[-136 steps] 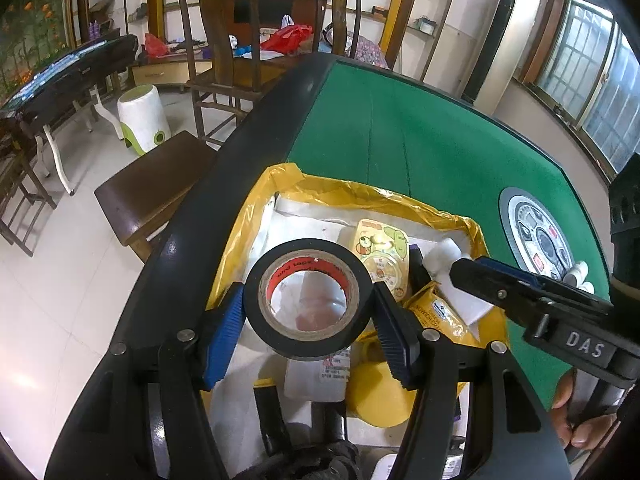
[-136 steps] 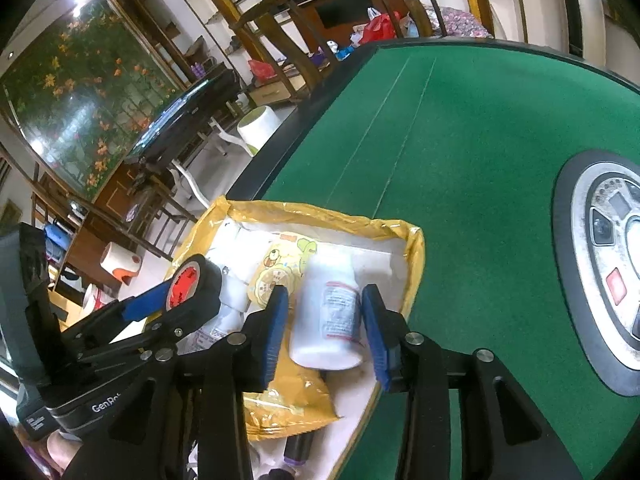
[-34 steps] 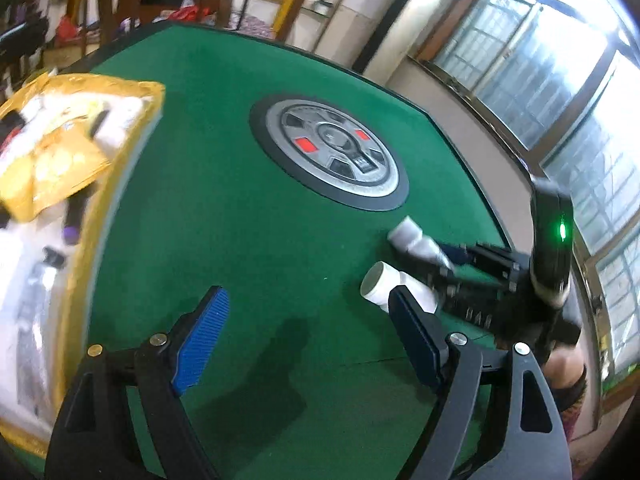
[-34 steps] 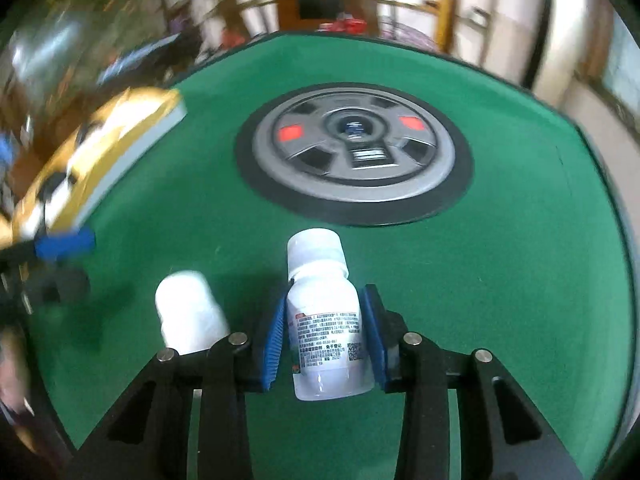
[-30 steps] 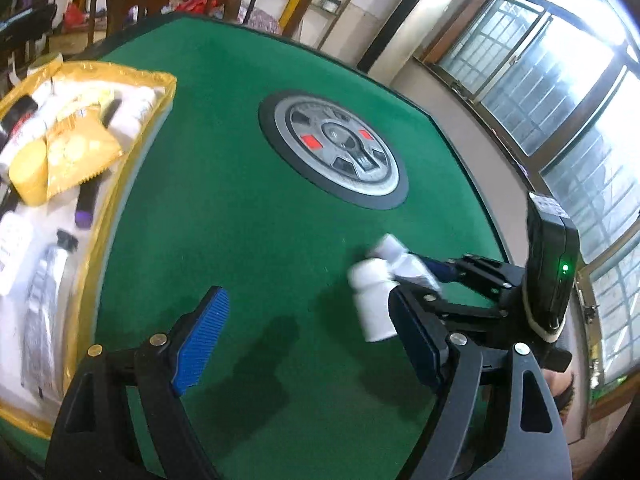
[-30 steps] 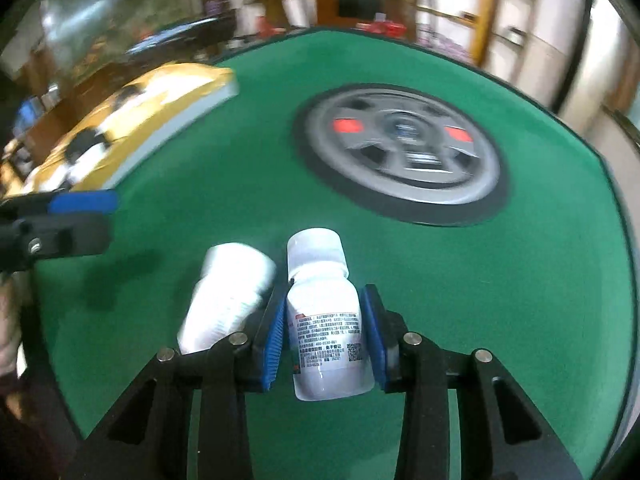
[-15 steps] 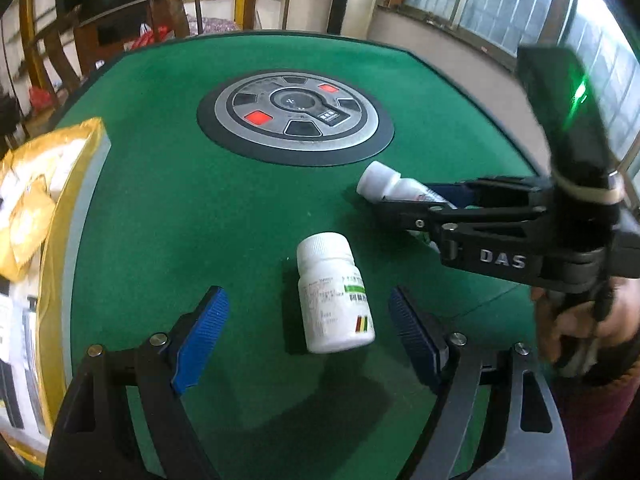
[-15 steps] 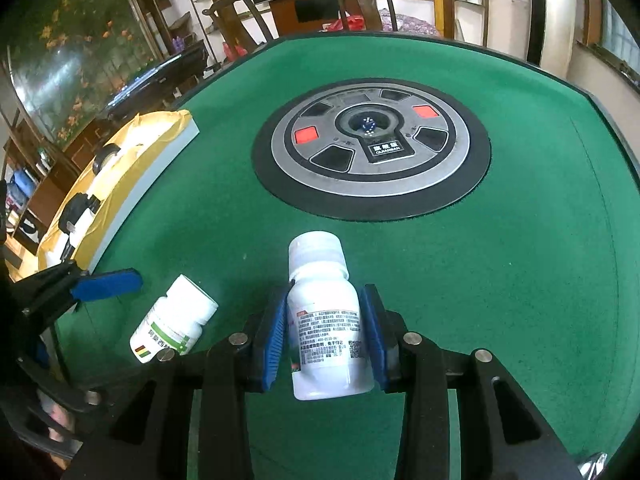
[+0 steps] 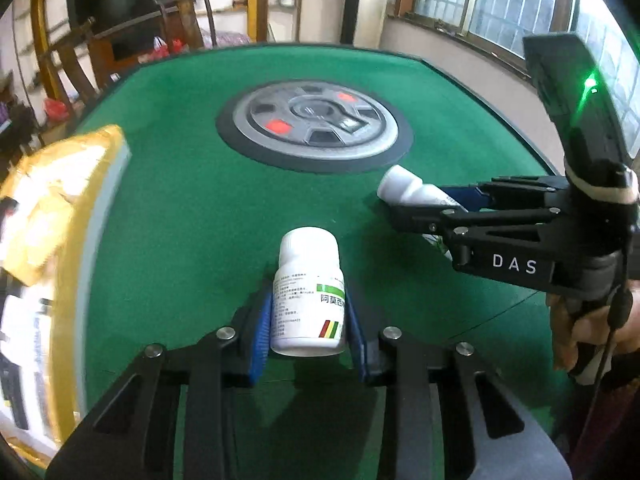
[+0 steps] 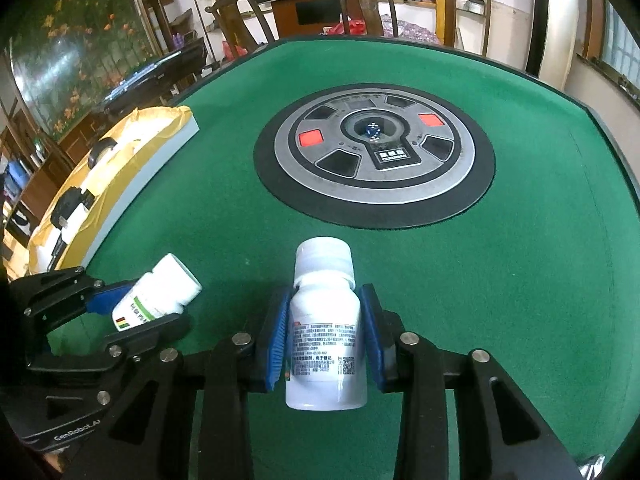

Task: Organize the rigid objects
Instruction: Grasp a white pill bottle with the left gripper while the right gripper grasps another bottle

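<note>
A white pill bottle with a green-striped label (image 9: pixel 308 248) lies on the green felt table (image 9: pixel 168 208) between the blue pads of my left gripper (image 9: pixel 308 302). Its jaws are closing, and the pads press on both sides of the bottle. The same bottle (image 10: pixel 164 288) and left gripper (image 10: pixel 140 308) show at the lower left of the right wrist view. My right gripper (image 10: pixel 324 304) is shut on a second white bottle (image 10: pixel 324 344) with a printed label, cap pointing away. In the left wrist view this right gripper (image 9: pixel 436 204) and its bottle (image 9: pixel 404 190) sit just right of the first.
A yellow-lined tray (image 10: pixel 120 176) holding several items, a black tape roll among them, stands at the table's left edge. The round grey control panel (image 10: pixel 376 156) fills the table's centre. A person's hand (image 9: pixel 580 332) grips the right tool. Wooden chairs stand beyond the far edge.
My left gripper's jaws, wide open around the lying green-label bottle half a second ago, have closed onto it. The right gripper still holds its bottle and has barely shifted.
</note>
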`<state>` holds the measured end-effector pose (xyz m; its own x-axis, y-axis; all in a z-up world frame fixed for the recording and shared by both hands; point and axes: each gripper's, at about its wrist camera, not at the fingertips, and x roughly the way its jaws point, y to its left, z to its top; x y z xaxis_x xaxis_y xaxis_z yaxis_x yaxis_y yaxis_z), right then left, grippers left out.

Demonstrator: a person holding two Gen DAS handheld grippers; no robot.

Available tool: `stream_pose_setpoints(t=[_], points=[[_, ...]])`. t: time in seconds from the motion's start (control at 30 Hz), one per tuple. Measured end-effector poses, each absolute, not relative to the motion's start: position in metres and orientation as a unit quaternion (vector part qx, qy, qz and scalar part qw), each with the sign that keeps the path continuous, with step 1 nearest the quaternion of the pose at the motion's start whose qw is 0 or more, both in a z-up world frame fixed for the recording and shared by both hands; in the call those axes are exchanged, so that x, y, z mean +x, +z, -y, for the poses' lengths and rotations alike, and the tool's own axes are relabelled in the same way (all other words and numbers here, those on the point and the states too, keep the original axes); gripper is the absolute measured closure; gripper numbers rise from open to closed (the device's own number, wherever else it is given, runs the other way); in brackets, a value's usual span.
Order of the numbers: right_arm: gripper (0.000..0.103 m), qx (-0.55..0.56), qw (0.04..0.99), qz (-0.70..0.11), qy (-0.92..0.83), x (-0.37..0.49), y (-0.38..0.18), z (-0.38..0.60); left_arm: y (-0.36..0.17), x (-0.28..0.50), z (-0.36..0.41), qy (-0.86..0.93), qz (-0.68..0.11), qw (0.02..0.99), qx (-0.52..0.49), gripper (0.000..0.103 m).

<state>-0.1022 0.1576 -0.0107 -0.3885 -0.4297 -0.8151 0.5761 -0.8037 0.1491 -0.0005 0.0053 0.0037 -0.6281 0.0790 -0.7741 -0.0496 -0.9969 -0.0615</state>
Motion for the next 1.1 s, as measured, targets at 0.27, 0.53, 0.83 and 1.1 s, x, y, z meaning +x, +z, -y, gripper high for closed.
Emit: stream_pose_setpoints(t=[0.27,0.53,0.83,1.1], points=[[0.073,0.454,0.325,-0.087,-0.825,-0.093,-0.011,-0.143,0.013,0.005,0.006,0.915,0.010,0.003,-0.404,0.073],[0.073,0.441,0.333,-0.083,-0.829,-0.088,-0.005,-0.142,0.016,0.007,0.005,0.921,-0.005,-0.017,-0.389,0.073],[0.073,0.437,0.339,-0.082,-0.829,-0.082,-0.004,-0.137,0.023,0.016,0.006,0.932,-0.034,-0.051,-0.357,0.073],[0.073,0.427,0.352,-0.071,-0.830,-0.078,0.000,-0.136,0.029,0.021,0.012,0.936,-0.033,-0.057,-0.345,0.072]])
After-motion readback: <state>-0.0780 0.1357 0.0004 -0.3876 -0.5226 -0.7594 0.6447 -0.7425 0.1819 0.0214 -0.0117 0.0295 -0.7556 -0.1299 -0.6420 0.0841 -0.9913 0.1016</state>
